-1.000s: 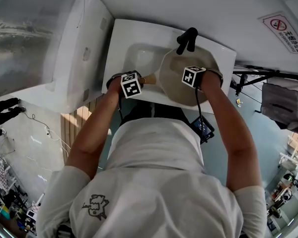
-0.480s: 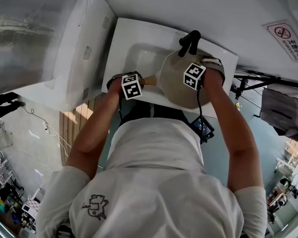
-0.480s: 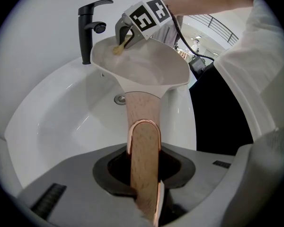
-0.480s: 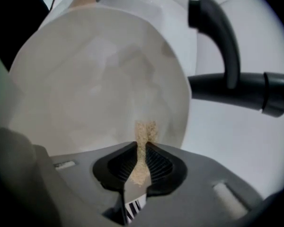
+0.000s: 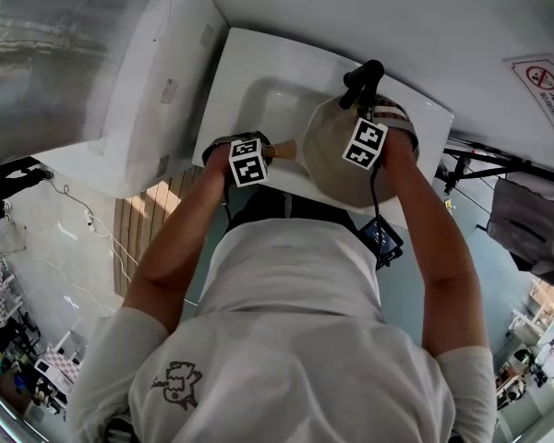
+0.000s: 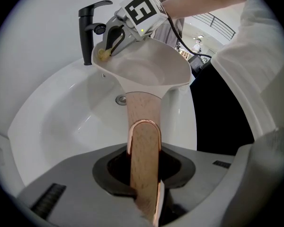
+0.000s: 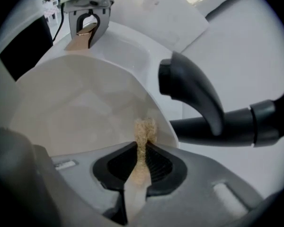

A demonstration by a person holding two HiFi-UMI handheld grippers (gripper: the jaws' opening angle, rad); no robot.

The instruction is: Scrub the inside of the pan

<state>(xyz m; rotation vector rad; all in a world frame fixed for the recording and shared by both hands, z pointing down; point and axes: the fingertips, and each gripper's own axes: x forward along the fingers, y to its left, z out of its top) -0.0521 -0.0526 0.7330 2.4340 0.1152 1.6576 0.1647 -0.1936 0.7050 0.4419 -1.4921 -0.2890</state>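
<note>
Beige: one pan (image 5: pixel 325 155), one scrubber (image 7: pixel 144 129).

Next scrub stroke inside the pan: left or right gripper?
Right. The right gripper is shut on the scrub pad, which sits against the inner wall of the pan near its rim. The left gripper is clamped on the wooden handle, steadying the pan over the sink.

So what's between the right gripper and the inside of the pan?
A scruffy tan scrub pad, pinched by the right gripper, its tip at the inner wall of the pan near the rim. The right gripper view shows it best.
</note>
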